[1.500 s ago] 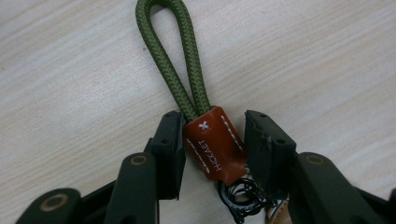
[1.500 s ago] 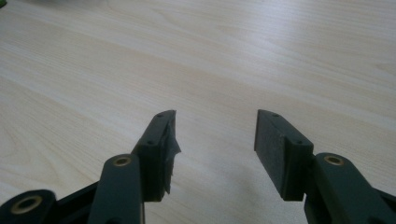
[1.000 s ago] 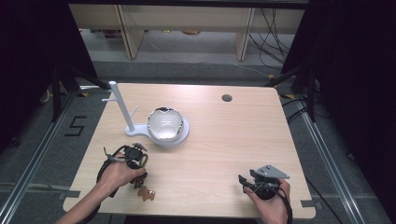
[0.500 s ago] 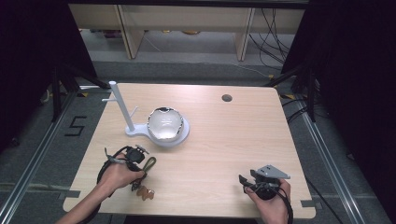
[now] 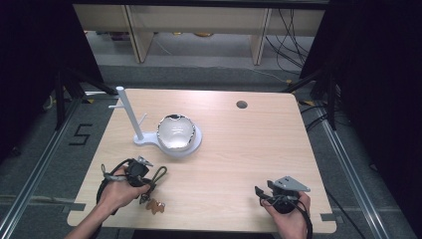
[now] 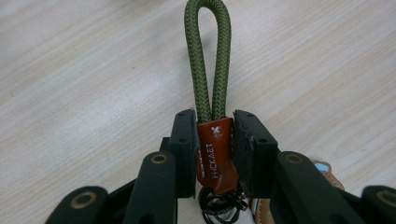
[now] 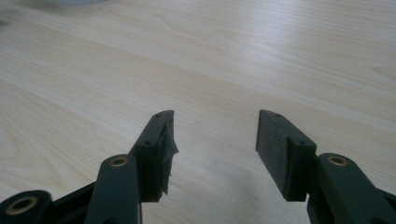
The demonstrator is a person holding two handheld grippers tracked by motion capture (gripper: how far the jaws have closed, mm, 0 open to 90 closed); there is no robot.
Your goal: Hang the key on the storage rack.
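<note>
Near the bench's (image 5: 239,149) front left corner, the left gripper (image 6: 214,140) pinches the keychain (image 6: 214,154) by its brown tab, green loop forward. The right gripper (image 7: 212,140), jaws spread, sits near the front right corner.

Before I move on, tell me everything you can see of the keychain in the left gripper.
The keychain is a loop of olive-green braided cord whose two ends run into a brown, leather-looking tab stamped with pale lettering. The left gripper is shut on that tab, one jaw on each side, and the loop sticks straight out past the jaw tips over the wooden table. Behind the tab hang dark metal rings and a tan charm. In the high view it sits near the table's front left edge, the charm resting on the wood.
</note>
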